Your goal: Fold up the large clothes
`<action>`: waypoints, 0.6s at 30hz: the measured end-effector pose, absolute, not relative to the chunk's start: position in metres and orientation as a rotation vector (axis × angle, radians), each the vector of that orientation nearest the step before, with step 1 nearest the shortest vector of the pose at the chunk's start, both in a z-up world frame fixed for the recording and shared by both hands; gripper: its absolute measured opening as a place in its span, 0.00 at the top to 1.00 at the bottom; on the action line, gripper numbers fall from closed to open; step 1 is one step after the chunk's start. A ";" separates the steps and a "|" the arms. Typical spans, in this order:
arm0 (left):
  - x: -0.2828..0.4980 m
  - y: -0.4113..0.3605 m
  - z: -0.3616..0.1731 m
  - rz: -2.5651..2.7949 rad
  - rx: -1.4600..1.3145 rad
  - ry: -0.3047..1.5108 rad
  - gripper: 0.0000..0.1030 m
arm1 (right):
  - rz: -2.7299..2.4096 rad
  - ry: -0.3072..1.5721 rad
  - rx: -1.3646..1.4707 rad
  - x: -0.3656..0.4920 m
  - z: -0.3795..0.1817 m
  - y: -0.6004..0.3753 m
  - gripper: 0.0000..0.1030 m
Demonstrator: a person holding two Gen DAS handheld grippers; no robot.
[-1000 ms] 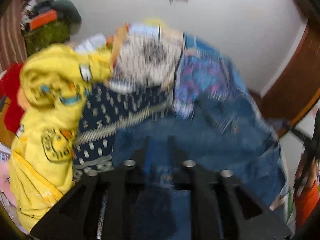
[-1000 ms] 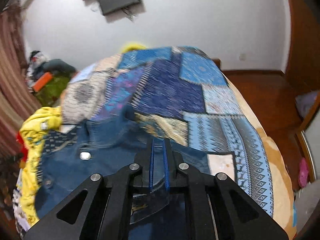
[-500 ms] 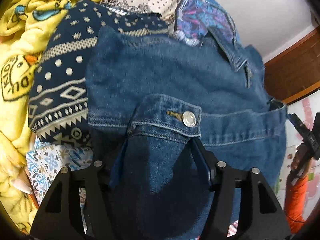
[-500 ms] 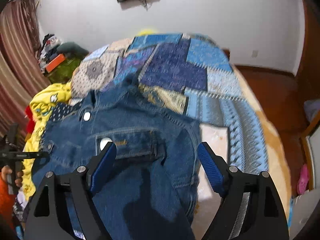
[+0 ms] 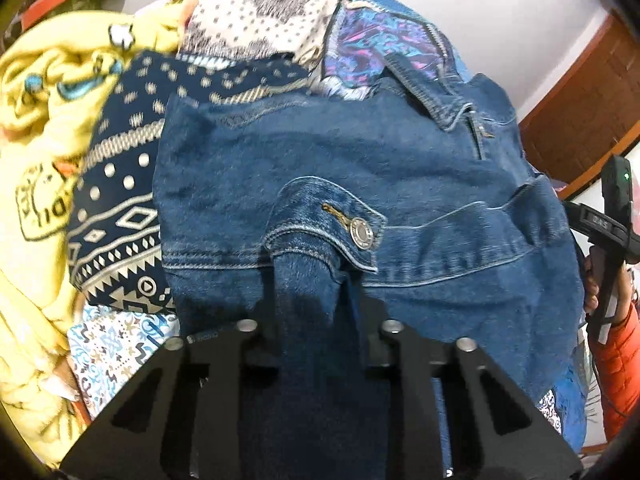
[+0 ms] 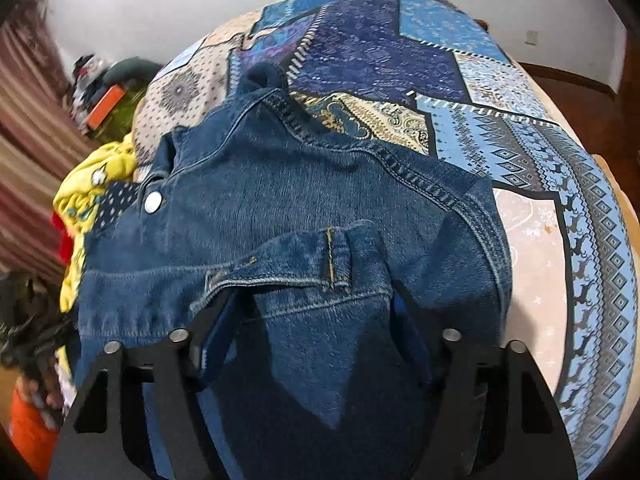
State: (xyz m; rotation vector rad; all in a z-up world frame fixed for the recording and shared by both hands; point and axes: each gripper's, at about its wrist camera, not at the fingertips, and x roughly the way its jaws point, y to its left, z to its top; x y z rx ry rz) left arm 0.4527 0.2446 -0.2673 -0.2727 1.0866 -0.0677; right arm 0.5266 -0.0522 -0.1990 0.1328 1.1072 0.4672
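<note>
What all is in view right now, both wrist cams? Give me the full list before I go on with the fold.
denim jacket: one, dark blue, spread on the bed, sleeves folded over its front.
patchwork bedspread: one, blue, purple and beige, covering the bed under the jacket.
yellow garment: one, yellow with cartoon prints, heaped left of the jacket.
patterned cloth: one, navy with white shapes, between the yellow garment and the jacket.
red cloth: one, partly hidden behind the yellow garment.
orange box: one, in the blurred clutter by the wall.
left gripper: one, black, narrowed around a jacket sleeve; whether it grips is unclear.
right gripper: one, black, jaws wide apart over the other sleeve.
</note>
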 end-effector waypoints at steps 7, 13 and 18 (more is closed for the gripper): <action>0.440 0.234 -0.211 -0.018 -0.190 0.937 0.88 | 0.474 1.026 0.138 0.507 -0.165 -0.063 0.88; 0.434 0.240 -0.150 0.011 -0.208 0.755 0.90 | 0.447 0.827 0.151 0.492 -0.103 -0.079 0.89; 0.473 0.252 -0.154 0.057 -0.214 0.754 0.90 | 0.435 0.779 0.226 0.512 -0.090 -0.085 0.88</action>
